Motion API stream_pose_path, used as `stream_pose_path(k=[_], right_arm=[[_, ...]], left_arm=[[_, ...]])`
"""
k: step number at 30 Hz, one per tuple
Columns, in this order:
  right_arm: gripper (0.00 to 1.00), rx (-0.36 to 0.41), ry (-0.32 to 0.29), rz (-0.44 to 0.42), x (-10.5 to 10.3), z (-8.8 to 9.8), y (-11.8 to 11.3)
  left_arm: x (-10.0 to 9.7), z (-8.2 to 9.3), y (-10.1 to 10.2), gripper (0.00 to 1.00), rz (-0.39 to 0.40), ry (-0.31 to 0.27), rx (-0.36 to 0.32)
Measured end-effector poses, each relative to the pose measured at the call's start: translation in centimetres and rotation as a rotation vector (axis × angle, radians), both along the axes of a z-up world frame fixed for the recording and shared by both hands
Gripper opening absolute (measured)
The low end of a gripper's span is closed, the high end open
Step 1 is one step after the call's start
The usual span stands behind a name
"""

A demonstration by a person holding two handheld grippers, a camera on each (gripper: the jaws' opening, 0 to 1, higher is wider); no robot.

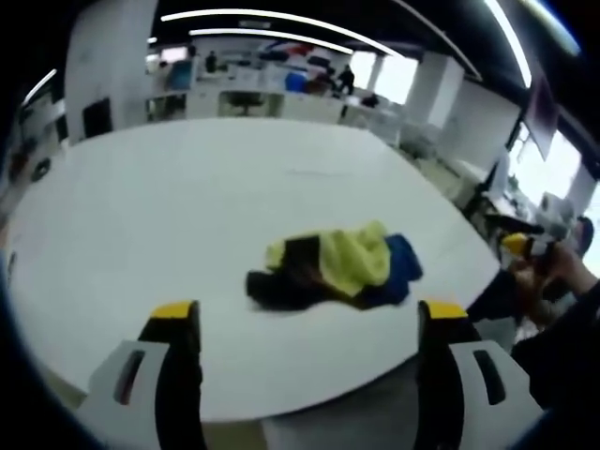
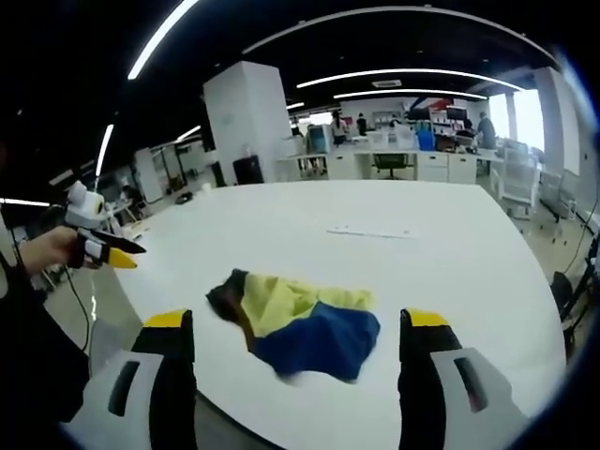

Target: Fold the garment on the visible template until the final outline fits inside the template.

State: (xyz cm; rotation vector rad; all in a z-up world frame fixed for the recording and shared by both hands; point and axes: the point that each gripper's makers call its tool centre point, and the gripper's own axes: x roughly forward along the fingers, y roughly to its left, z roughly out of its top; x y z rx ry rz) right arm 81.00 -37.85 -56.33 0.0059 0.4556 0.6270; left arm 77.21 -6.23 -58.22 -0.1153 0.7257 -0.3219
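Note:
A crumpled garment (image 1: 336,270) in yellow, blue and black lies bunched on the white table (image 1: 187,206). In the left gripper view my left gripper (image 1: 309,323) stands open just short of it, above the table's near edge, with nothing between its jaws. The right gripper (image 1: 527,249) comes in from the right, held in a hand beyond the table edge. In the right gripper view the garment (image 2: 300,323) lies ahead of my open right gripper (image 2: 292,333), blue part nearest. The left gripper (image 2: 103,246) shows at the left, held in a hand off the table.
A faint marked line (image 2: 367,232) crosses the table (image 2: 422,272) beyond the garment. Around the table is an open office with desks, chairs (image 2: 392,163), a white pillar (image 2: 246,122) and people standing far off. Table edges lie close under both grippers.

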Motion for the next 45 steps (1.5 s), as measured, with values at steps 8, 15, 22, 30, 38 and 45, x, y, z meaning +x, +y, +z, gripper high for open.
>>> stream_pose_path(k=[8,15,22,30,38,45], right_arm=[[0.83,-0.012,0.004,0.039,0.1,-0.7,1.0],[0.77,-0.025,0.004,0.09,0.2,-1.5,2.4],[0.7,-0.042,0.02,0.151,-0.1,-3.0,4.0],[0.63,-0.094,0.031,0.254,-0.4,-5.1,6.3],[0.57,-0.124,0.037,0.317,-0.4,-6.6,7.8],[0.5,-0.17,0.036,0.391,-0.8,-8.2,9.3]], left_arm=[[0.7,-0.1,-0.7,0.88,-0.045,-0.005,0.008],[1.2,-1.0,-1.6,0.82,-0.097,0.0,0.019],[2.1,-1.9,-2.7,0.72,-0.161,-0.01,0.022],[3.2,-3.3,-3.7,0.64,-0.23,0.001,0.041],[4.6,-4.4,-4.0,0.6,-0.276,0.004,0.067],[5.5,-5.9,-4.1,0.55,-0.329,0.013,0.105]])
